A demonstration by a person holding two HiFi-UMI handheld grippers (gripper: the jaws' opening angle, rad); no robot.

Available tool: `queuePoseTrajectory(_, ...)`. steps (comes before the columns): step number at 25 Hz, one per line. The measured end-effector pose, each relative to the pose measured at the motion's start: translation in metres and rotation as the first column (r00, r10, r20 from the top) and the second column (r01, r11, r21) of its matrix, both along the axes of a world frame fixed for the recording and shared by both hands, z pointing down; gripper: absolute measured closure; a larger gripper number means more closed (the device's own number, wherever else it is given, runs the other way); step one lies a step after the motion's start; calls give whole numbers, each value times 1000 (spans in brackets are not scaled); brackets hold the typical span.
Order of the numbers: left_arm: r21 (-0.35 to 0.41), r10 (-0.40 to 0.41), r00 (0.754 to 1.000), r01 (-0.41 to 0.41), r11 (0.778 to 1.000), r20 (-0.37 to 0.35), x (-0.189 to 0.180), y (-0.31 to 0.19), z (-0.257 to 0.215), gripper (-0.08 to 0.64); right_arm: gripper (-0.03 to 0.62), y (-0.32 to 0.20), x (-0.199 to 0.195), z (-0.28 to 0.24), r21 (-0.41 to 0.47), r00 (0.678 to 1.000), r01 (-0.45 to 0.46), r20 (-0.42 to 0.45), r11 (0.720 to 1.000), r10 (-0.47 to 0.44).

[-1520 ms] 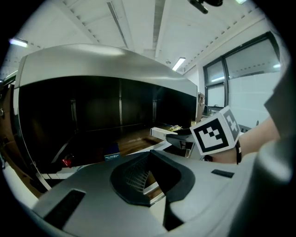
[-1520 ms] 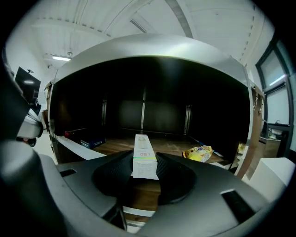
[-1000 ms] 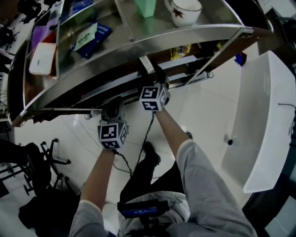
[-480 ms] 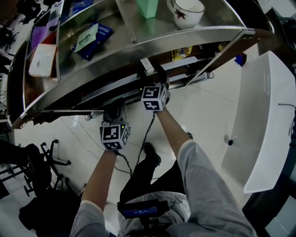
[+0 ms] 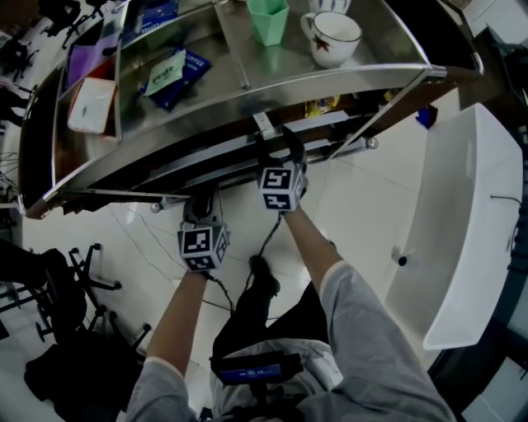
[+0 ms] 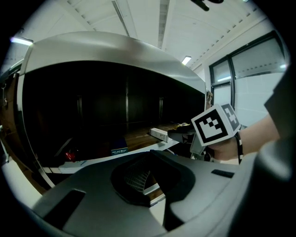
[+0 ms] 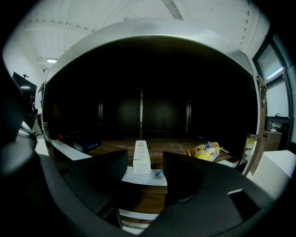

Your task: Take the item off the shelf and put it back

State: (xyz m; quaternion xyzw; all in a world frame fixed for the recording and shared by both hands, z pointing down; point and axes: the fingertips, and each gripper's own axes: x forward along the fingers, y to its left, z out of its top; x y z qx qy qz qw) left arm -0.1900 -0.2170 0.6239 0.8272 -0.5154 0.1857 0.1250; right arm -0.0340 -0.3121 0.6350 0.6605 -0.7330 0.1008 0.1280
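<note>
A small white box [image 7: 141, 157] lies on a white sheet [image 7: 148, 177] on the dark wooden lower shelf [image 7: 152, 196]. My right gripper [image 7: 144, 169] stands open at the shelf's front. The box sits just beyond its jaws, apart from both pads. From the head view the right gripper [image 5: 279, 157] reaches under the metal top tier [image 5: 247, 91]. My left gripper [image 5: 202, 210] hangs lower and to the left, outside the shelf, its jaws together and empty [image 6: 148, 180]. From the left gripper view the box [image 6: 159, 134] and the right gripper [image 6: 185, 135] show at the right.
A yellow snack bag [image 7: 206, 150] lies right of the box and a blue box [image 7: 85, 146] lies to its left. On the top tier stand a green cup [image 5: 269, 21], a mug [image 5: 334, 37] and a blue packet [image 5: 173, 72]. A white counter [image 5: 462, 231] stands at the right.
The head view has tipped down slightly, so the shelf shows lower in the picture. Both grippers stay at the lower shelf's front.
</note>
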Motion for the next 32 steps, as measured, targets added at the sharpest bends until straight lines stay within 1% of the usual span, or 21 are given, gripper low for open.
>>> queuePoseTrajectory(2,-3,-27,1000,27,1000,-2,-4,8,-9,554,349,11,0,-12,-10,999,32,11,999,-32)
queuePoseTrajectory(5,-4,-71,997,71,997,-8,-11,22,-27,554,460,31,7,-36,-13,998,59,3,998,-59)
queuePoseTrajectory(6,-4,-86,996,86,996,-11,-13,28,-35,554,509,38,9,-46,-16,998,70,-6,997,-70)
queuePoseTrajectory(8,-4,-115,993,115,993,-17,-17,41,-51,554,567,53,13,-62,-29,994,108,-12,994,-109)
queuePoseTrajectory(9,-1,-128,992,128,992,-20,-19,47,-58,554,581,60,14,-70,-37,991,135,-1,990,-135)
queuePoseTrajectory(12,17,-165,986,165,986,-28,-25,59,-83,554,581,76,19,-94,-47,979,201,55,978,-198)
queuePoseTrajectory(18,26,-256,965,258,966,-56,-31,93,-121,554,582,117,45,-130,-81,954,298,52,951,-294)
queuePoseTrajectory(22,32,-285,955,288,957,-80,-26,115,-142,554,583,153,60,-139,-118,928,370,75,921,-364)
queuePoseTrajectory(24,40,-292,952,296,954,-86,-26,123,-149,554,583,167,69,-140,-144,923,385,72,912,-379)
queuePoseTrajectory(28,49,-303,948,308,950,-94,-30,135,-161,554,583,187,83,-154,-144,924,382,63,913,-376)
queuePoseTrajectory(32,49,-312,944,318,947,-105,-32,147,-170,554,583,201,102,-167,-138,933,360,64,923,-355)
